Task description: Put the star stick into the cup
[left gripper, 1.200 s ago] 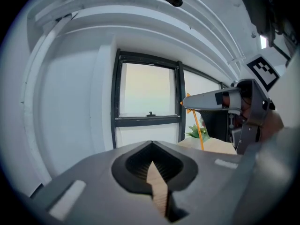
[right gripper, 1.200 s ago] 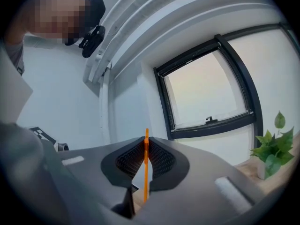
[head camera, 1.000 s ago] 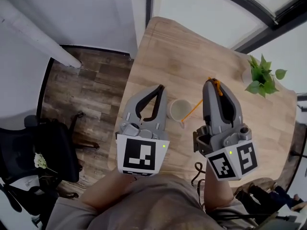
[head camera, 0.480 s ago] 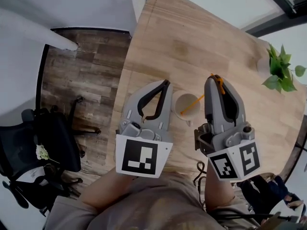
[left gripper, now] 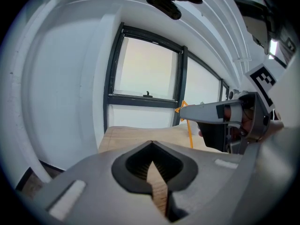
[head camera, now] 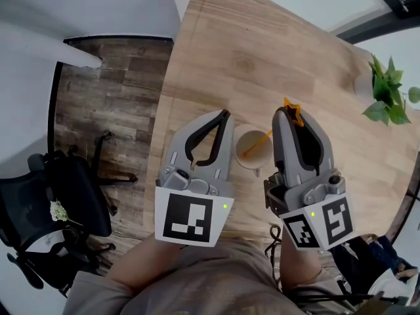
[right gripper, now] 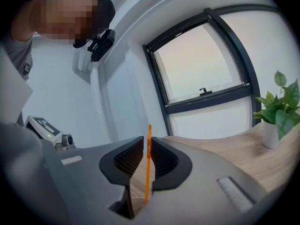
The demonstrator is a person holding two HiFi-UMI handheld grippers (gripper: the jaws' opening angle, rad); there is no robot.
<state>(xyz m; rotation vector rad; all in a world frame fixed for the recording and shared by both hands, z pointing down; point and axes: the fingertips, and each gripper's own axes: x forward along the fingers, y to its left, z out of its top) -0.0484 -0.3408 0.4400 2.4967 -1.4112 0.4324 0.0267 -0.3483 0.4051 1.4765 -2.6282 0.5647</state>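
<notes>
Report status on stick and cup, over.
Right tool shut on star stick; lower end in cup mouth. Left tool shut, empty, beside cup. Nothing in the way.

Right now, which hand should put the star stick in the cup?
Right. The right gripper is shut on the star stick, its lower end seemingly inside the cup; the left gripper is shut on nothing.

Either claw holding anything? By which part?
Right claw grips the star stick just below its star, lower end inside the cup. Left claw is shut, empty.
</notes>
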